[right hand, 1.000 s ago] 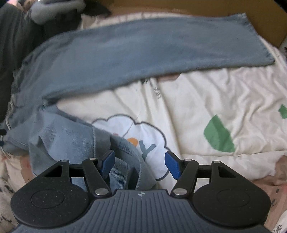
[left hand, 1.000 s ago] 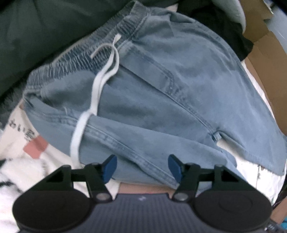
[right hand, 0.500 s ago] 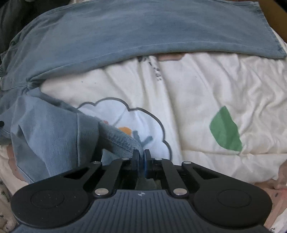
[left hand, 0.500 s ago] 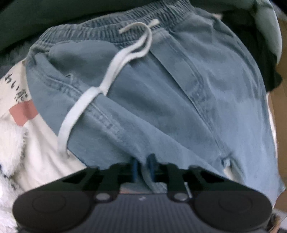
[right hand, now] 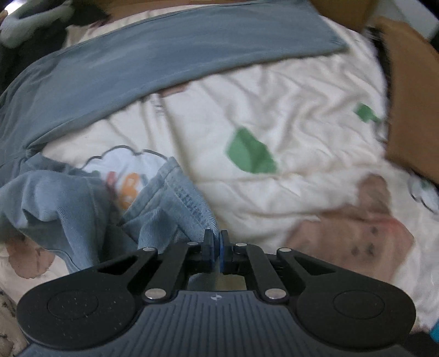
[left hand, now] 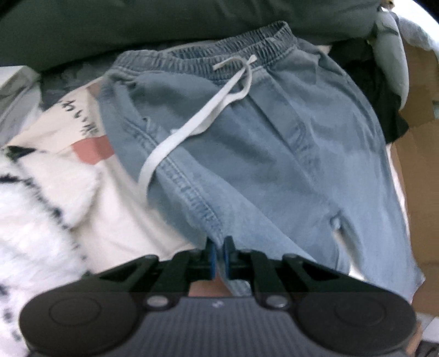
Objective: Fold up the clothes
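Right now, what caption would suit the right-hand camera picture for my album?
The right gripper pinches the hem of the crumpled jeans leg above a cartoon-print quilt; the other leg lies stretched flat beyond.

Light blue denim trousers (left hand: 274, 153), white drawstring (left hand: 192, 126); cream bedsheet (right hand: 274, 109) with green patches, cloud print

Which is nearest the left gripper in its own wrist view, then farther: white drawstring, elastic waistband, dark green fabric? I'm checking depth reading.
From the left gripper:
1. White drawstring, mid-frame, lying across the jeans.
2. Elastic waistband, above it at the jeans' top.
3. Dark green fabric, beyond, along the top edge.
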